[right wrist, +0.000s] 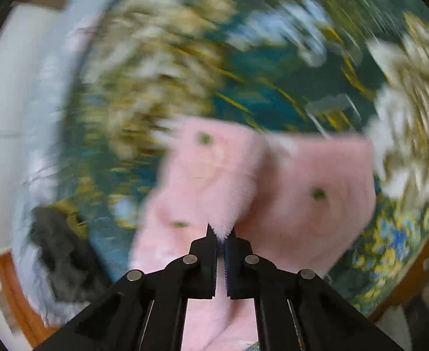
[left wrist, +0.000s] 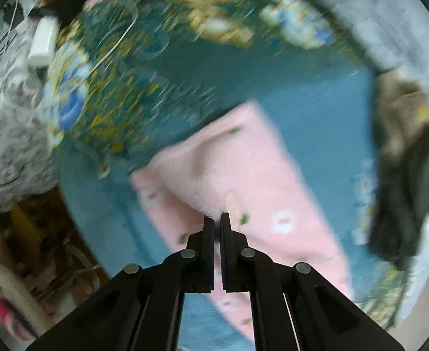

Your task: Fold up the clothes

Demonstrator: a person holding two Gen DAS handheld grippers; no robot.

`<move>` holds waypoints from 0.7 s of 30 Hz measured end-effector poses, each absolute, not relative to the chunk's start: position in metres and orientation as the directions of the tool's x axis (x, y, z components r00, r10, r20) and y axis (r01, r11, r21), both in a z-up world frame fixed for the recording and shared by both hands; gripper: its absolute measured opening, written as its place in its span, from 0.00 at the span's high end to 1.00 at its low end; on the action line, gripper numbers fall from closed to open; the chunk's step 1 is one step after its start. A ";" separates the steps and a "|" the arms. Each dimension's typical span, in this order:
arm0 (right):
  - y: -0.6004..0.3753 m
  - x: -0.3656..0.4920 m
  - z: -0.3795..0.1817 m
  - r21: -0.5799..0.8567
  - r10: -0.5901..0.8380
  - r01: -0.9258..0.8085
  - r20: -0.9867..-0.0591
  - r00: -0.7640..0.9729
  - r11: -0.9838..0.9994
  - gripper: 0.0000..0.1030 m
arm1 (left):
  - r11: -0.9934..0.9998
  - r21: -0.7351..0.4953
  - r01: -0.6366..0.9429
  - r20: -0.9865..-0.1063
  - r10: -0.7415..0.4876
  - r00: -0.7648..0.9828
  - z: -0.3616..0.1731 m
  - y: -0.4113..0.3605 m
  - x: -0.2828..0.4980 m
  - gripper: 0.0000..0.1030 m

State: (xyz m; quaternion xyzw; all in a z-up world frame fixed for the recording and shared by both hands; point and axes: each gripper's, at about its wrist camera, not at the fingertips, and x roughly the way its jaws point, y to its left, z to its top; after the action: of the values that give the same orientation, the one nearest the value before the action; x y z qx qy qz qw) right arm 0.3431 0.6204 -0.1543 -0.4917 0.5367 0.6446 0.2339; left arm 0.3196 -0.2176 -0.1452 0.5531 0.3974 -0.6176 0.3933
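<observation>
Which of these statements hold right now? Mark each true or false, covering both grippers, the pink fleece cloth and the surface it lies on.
1. The left gripper is shut on an edge of the pink fleece cloth with white flowers and green leaves. True.
2. The right gripper hangs open and empty. False: it is shut on a fluffy edge of the same cloth.
3. The cloth lies over a teal floral bedspread. True.
4. The cloth is plain blue. False: it is pink, with a printed pattern.
5. A dark grey garment lies at the bedspread's edge. True.
</observation>
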 end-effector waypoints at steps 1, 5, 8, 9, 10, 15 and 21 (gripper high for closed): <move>0.625 0.348 -0.134 0.510 -0.212 -0.795 -0.860 -0.464 -0.329 0.96 | -0.388 -0.090 0.917 -0.992 -0.049 -0.117 -0.137 -0.215 0.316 0.98; 0.637 0.387 -0.092 0.516 -0.121 -0.758 -0.849 -0.514 -0.399 0.97 | -0.423 -0.089 0.902 -0.990 -0.061 -0.127 -0.129 -0.199 0.336 0.98; 0.637 0.410 -0.143 0.348 -0.142 -0.849 -0.937 -0.318 -0.397 0.97 | -0.388 0.013 0.922 -0.999 -0.035 0.000 -0.165 -0.198 0.362 0.97; 0.635 0.417 -0.163 0.302 -0.158 -0.878 -0.952 -0.261 -0.371 0.96 | -0.384 0.055 0.922 -0.998 -0.029 0.047 -0.179 -0.196 0.367 0.97; 0.634 0.424 -0.183 0.255 -0.176 -0.904 -0.963 -0.205 -0.343 0.96 | -0.379 0.098 0.920 -0.995 -0.024 0.096 -0.191 -0.195 0.372 0.97; 0.628 0.427 -0.215 0.158 -0.174 -0.930 -0.979 -0.104 -0.332 0.96 | -0.332 0.122 0.935 -0.992 -0.010 0.126 -0.216 -0.197 0.374 0.97; 0.631 0.410 -0.194 0.090 -0.119 -0.919 -0.992 -0.047 -0.385 0.93 | -0.337 0.009 0.942 -0.998 0.050 0.028 -0.211 -0.215 0.375 0.96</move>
State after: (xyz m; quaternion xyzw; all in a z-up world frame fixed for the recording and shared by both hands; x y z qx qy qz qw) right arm 0.4098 0.6314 -0.1936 -0.5976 0.4341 0.5790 0.3452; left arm 0.3749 -0.2151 -0.2111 0.5961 0.4160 -0.5595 0.3981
